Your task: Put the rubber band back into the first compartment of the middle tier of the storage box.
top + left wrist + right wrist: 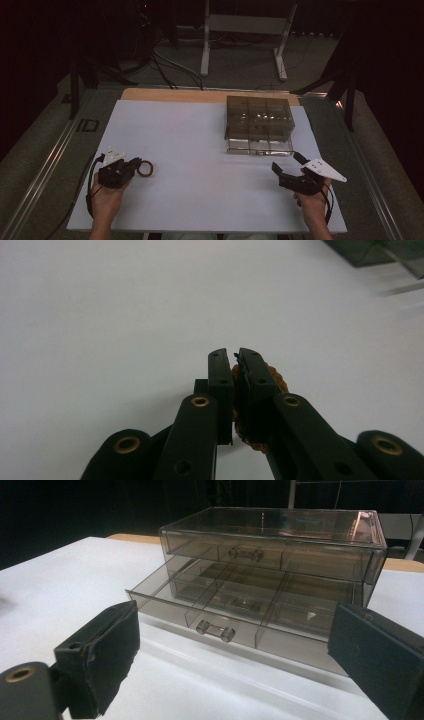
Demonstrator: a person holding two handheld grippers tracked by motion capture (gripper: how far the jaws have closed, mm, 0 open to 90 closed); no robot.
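Observation:
A brown braided ring lies at the left of the white table, and my left gripper is shut on its near edge. In the left gripper view the ring shows orange-brown, pinched between the two black jaws of the left gripper. My right gripper stands open at the right, pointing at a clear smoky drawer box. In the right gripper view the box's lower drawer is pulled out, with divided compartments and a small clear handle. The upper drawer is pushed in. The right gripper has nothing between its wide jaws.
The white table top has a wooden strip along its far edge. Beyond it stand a white metal frame and dark stands with cables on the floor. A person's hands hold both grippers from the near edge.

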